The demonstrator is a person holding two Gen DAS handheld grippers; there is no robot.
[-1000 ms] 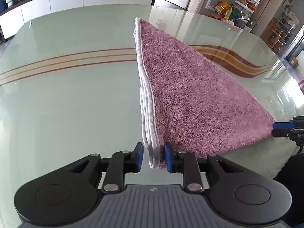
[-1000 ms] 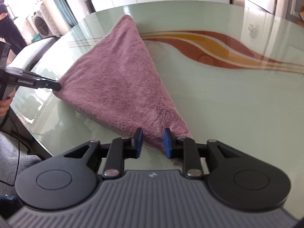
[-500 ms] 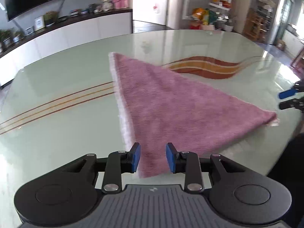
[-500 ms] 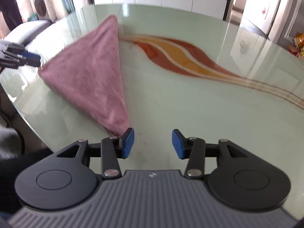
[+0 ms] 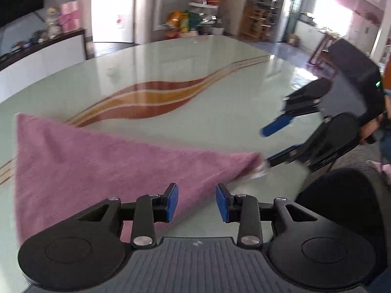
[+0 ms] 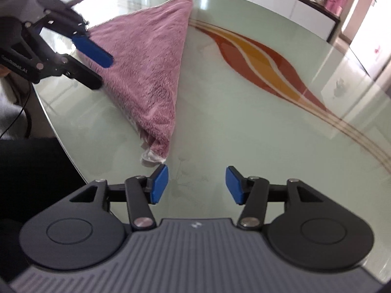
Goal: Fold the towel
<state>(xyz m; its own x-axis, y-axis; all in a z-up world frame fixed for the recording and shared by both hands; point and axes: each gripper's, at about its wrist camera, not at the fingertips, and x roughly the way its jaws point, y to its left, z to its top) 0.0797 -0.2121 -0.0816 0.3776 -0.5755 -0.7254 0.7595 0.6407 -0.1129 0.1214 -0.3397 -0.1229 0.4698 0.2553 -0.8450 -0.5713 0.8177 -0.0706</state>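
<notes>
A pink towel (image 5: pixel 80 161) lies folded flat on the glass table (image 5: pixel 195 112); it also shows in the right wrist view (image 6: pixel 149 61). My left gripper (image 5: pixel 196 202) is open and empty, held just above the towel's near edge. My right gripper (image 6: pixel 196 185) is open and empty over bare glass, just right of the towel's near corner. In the left wrist view the right gripper (image 5: pixel 273 144) hangs open beside the towel's right corner. In the right wrist view the left gripper (image 6: pixel 96 69) hangs open over the towel's left part.
The table (image 6: pixel 244 127) has a red and orange wave pattern (image 6: pixel 264 66) in the glass. Its curved near edge runs close below both grippers. A white sideboard (image 5: pixel 41 61) and shelves (image 5: pixel 205 5) stand beyond the far side. A dark chair (image 5: pixel 342 210) is near right.
Both grippers have opened and let go of the towel corners, which now lie on the table. Both have lifted and swung toward each other.
</notes>
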